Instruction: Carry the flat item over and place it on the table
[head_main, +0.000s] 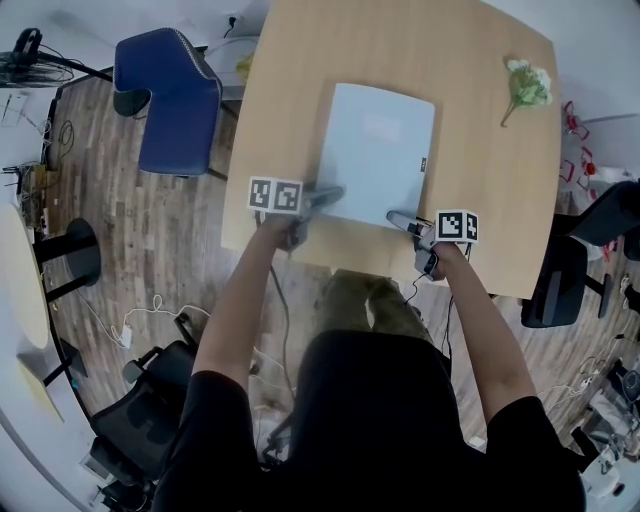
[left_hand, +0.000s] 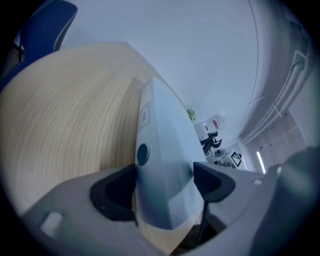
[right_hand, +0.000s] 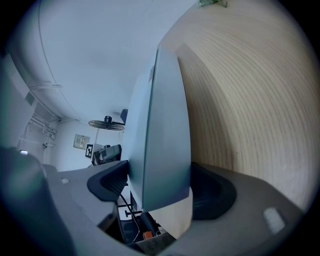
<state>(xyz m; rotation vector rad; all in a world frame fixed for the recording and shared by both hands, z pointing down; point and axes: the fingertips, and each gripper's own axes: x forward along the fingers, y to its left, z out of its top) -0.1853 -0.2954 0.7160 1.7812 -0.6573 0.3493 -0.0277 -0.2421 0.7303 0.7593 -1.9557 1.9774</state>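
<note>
My left arm (head_main: 237, 300) and right arm (head_main: 488, 320) are reaching forward. My left tongs (head_main: 325, 196) are clamping, jaws wide, on the near left corner of the white flat panel (head_main: 378, 150), with both pads pressing on it. The panel is stretching away from both tongs over the wooden table (head_main: 300, 80). My right tongs (head_main: 402, 218) are gripping its near right corner likewise.

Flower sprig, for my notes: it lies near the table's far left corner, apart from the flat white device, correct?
No. The flower sprig lies near the far right corner of the table, apart from the flat white device; the head view shows it.
</note>
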